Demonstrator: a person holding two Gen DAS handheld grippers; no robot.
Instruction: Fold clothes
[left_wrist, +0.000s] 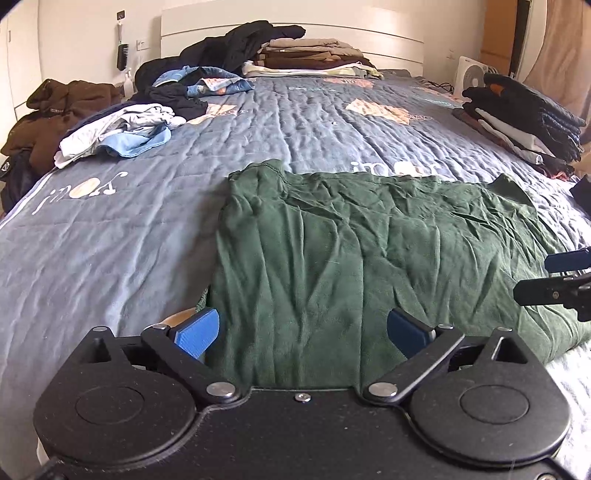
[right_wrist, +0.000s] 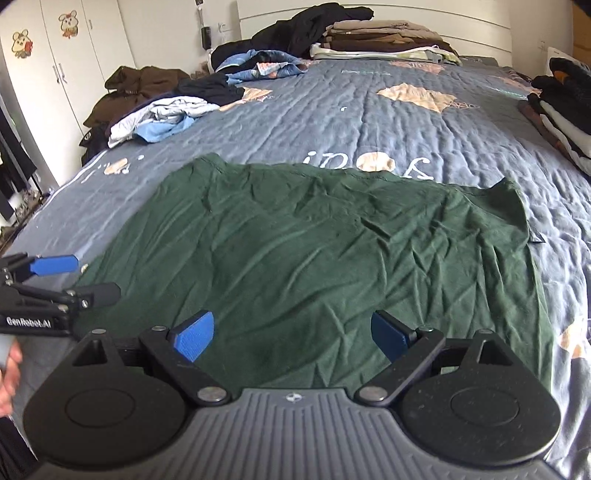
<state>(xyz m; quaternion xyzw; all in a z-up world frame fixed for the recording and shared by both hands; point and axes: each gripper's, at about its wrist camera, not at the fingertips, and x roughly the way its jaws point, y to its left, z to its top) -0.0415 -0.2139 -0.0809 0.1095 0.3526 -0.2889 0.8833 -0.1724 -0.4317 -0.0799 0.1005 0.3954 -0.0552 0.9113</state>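
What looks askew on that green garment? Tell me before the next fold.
The green garment lies spread but heavily creased. Its far right corner is flipped up, and a small dark tag pokes out at the right edge. Both the left gripper and right gripper are open above it, holding nothing.

Bed (left_wrist: 314, 122) with blue-grey quilted cover, printed letters and tan patches. Green shirt (left_wrist: 351, 258) spread flat on the near part, wrinkled. Far left: loose heap of white and light-blue clothes (left_wrist: 122, 133), dark and blue garments (left_wrist: 192, 88) behind it. Far end by the headboard: folded brown and beige stack (left_wrist: 314, 55). Right edge: folded dark stack (left_wrist: 524, 118).
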